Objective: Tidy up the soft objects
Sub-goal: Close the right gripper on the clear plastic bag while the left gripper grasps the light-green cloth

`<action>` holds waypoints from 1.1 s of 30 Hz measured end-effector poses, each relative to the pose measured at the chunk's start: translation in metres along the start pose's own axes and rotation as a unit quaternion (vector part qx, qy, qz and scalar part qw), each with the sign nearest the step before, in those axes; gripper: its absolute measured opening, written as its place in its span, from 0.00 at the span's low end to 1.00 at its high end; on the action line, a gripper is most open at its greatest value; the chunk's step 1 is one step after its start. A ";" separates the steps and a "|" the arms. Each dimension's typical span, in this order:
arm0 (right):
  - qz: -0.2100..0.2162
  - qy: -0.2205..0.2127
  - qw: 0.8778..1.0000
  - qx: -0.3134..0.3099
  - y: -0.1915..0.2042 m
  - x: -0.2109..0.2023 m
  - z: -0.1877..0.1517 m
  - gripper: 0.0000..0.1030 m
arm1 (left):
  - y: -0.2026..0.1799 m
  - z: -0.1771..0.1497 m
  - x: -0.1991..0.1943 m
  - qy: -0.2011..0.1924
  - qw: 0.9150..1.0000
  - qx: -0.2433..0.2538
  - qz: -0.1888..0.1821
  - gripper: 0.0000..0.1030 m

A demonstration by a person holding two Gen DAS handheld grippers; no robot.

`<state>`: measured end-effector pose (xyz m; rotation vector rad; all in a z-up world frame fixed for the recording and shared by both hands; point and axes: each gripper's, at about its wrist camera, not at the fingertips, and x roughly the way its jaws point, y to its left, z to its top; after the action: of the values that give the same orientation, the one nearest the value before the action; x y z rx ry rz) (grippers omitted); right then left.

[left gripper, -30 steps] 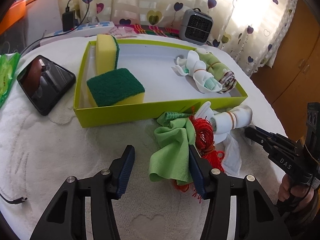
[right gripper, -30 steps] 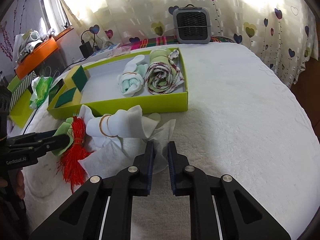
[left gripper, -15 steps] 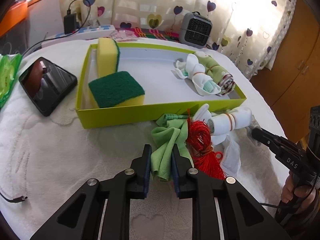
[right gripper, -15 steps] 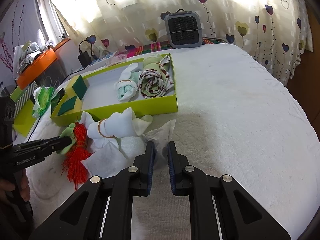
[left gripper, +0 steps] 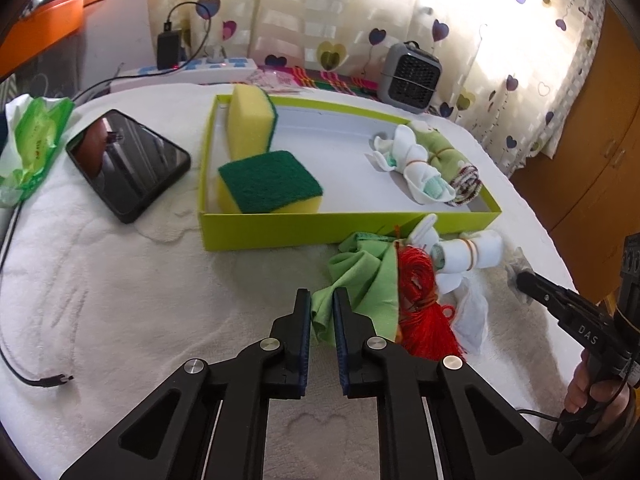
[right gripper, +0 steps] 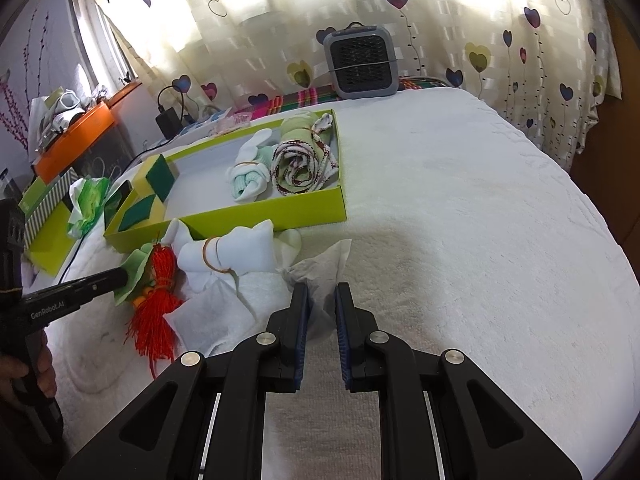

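Note:
A lime-green tray [left gripper: 280,228] [right gripper: 256,216] holds two yellow-green sponges [left gripper: 272,184] at its left end and rolled cloths [left gripper: 428,164] at its right end. In front of it lie a green cloth [left gripper: 368,280], a red tassel bundle [left gripper: 420,300] [right gripper: 156,292], a rolled white sock with a rubber band [left gripper: 468,256] [right gripper: 228,252] and a white tissue [right gripper: 320,272]. My left gripper [left gripper: 322,304] is shut on a corner of the green cloth. My right gripper [right gripper: 321,300] is shut on the tissue's edge.
A black phone [left gripper: 128,160] and a green wipes pack [left gripper: 32,140] lie left of the tray. A grey mini fan [left gripper: 408,76] [right gripper: 360,60] stands behind it by the curtain. A cable end [left gripper: 44,380] lies at the near left. White bedding stretches to the right [right gripper: 480,220].
My left gripper closed from wide open onto the green cloth and pulled it a little left of the red tassel. My right gripper stayed shut on the tissue and drew back slightly.

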<state>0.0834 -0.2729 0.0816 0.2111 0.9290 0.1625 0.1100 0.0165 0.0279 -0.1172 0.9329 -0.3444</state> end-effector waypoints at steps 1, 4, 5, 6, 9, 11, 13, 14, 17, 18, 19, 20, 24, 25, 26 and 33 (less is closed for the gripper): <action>0.001 -0.001 1.000 0.000 0.000 0.000 0.000 0.14 | 0.001 0.000 -0.001 -0.002 1.000 -0.001 0.004 0.10; 0.002 -0.001 1.000 0.001 -0.001 -0.001 -0.001 0.14 | 0.005 -0.001 -0.004 -0.004 1.000 -0.007 0.011 0.10; 0.003 -0.001 1.000 0.001 -0.001 -0.001 -0.001 0.14 | 0.006 -0.001 -0.005 -0.006 1.000 -0.010 0.011 0.11; 0.004 -0.001 1.000 0.002 -0.002 -0.001 -0.001 0.14 | 0.007 0.000 -0.006 -0.009 1.000 -0.011 0.006 0.13; 0.006 0.000 1.000 0.006 -0.004 0.000 -0.002 0.14 | 0.006 0.004 -0.011 -0.016 0.999 -0.018 -0.026 0.44; 0.008 0.001 1.000 0.006 -0.004 0.000 -0.002 0.14 | 0.003 0.007 -0.009 -0.013 0.999 -0.017 -0.048 0.45; 0.009 0.002 1.000 0.007 -0.005 0.001 -0.003 0.14 | -0.004 0.009 -0.007 -0.012 0.999 -0.005 -0.041 0.45; 0.009 0.003 1.000 0.007 -0.005 0.001 -0.003 0.14 | -0.008 0.010 -0.005 -0.011 0.999 0.005 -0.041 0.45; 0.011 0.005 1.000 0.009 -0.006 0.003 -0.003 0.14 | -0.016 0.014 0.005 0.002 0.999 0.022 -0.042 0.45; 0.012 0.006 1.000 0.009 -0.007 0.003 -0.003 0.14 | -0.016 0.014 0.008 0.007 0.999 0.024 -0.035 0.45; 0.013 0.006 1.000 0.010 -0.007 0.004 -0.003 0.14 | -0.017 0.014 0.013 0.014 0.999 0.026 -0.025 0.45; 0.013 0.007 1.000 0.010 -0.007 0.004 -0.003 0.14 | -0.018 0.014 0.017 0.022 0.999 0.030 -0.017 0.45; 0.015 0.009 1.000 0.010 -0.008 0.006 -0.003 0.14 | -0.019 0.016 0.023 0.026 0.999 0.037 -0.013 0.45; 0.015 0.010 1.000 0.011 -0.008 0.006 -0.003 0.14 | -0.018 0.017 0.024 0.026 0.999 0.039 -0.010 0.45; 0.015 0.011 1.000 0.011 -0.008 0.007 -0.003 0.14 | -0.018 0.019 0.026 0.029 0.999 0.041 -0.001 0.45; 0.019 0.013 1.000 0.011 -0.008 0.008 -0.003 0.14 | -0.025 0.021 0.037 0.040 0.997 0.066 0.022 0.45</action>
<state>0.0856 -0.2780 0.0717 0.2479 0.9544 0.1896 0.1413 -0.0205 0.0187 0.0389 0.9877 -0.3720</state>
